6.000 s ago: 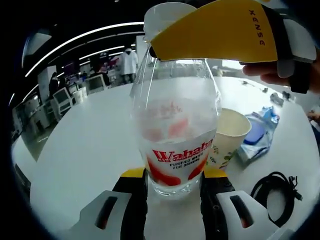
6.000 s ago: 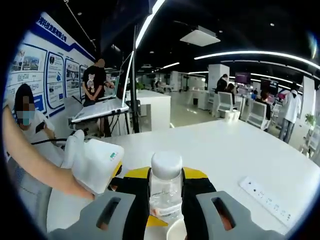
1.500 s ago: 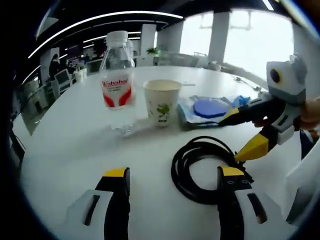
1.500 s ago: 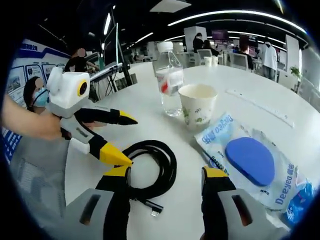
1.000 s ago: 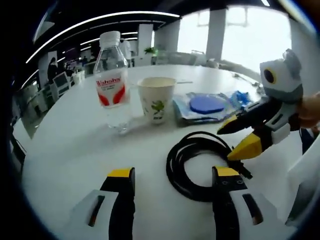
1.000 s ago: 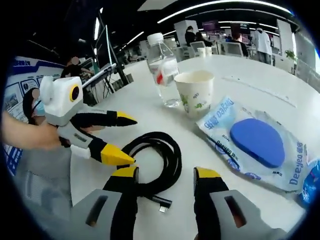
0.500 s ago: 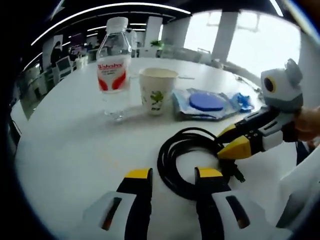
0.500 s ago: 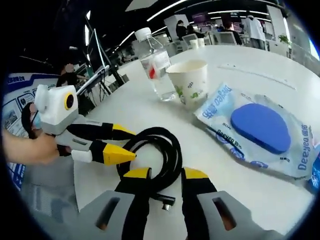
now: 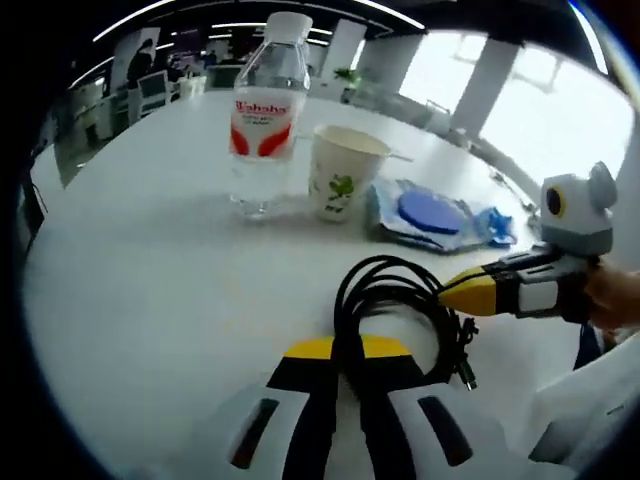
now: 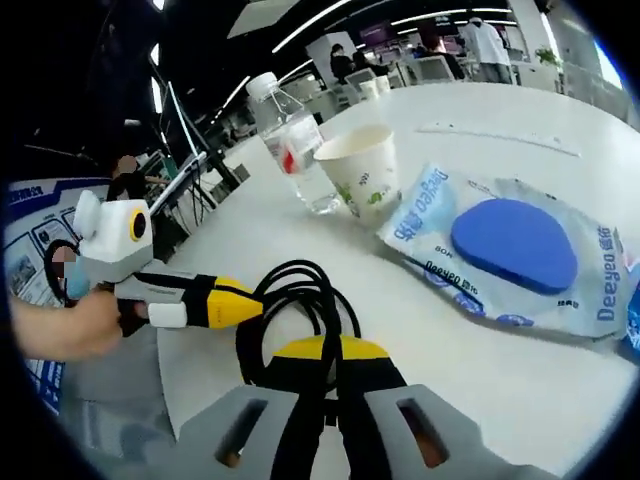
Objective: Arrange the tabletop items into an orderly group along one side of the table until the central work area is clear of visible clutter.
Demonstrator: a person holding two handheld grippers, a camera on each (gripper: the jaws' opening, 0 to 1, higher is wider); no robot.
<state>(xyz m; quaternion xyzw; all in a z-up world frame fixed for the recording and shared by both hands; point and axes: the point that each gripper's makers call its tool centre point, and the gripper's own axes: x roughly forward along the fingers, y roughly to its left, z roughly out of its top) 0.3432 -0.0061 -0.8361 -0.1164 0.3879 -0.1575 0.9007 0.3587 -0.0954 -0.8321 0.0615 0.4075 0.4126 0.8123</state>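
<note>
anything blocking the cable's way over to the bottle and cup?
Nothing visible. Both claws, left and right, are shut on the cable. Bare table lies between it and the bottle and cup.

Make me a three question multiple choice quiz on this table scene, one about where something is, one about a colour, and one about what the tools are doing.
1. The paper cup stands:
A. between the water bottle and the blue pad packet
B. on the black cable
C. off the table

2. The bottle's label is:
A. green
B. red and white
C. black

3. The left tool and right tool are:
A. both open
B. both shut on the black cable
C. holding the cup

Answers: 1 A, the three items sit in a row; 2 B, label colours show; 3 B, each tool's jaws pinch the cable.
</note>
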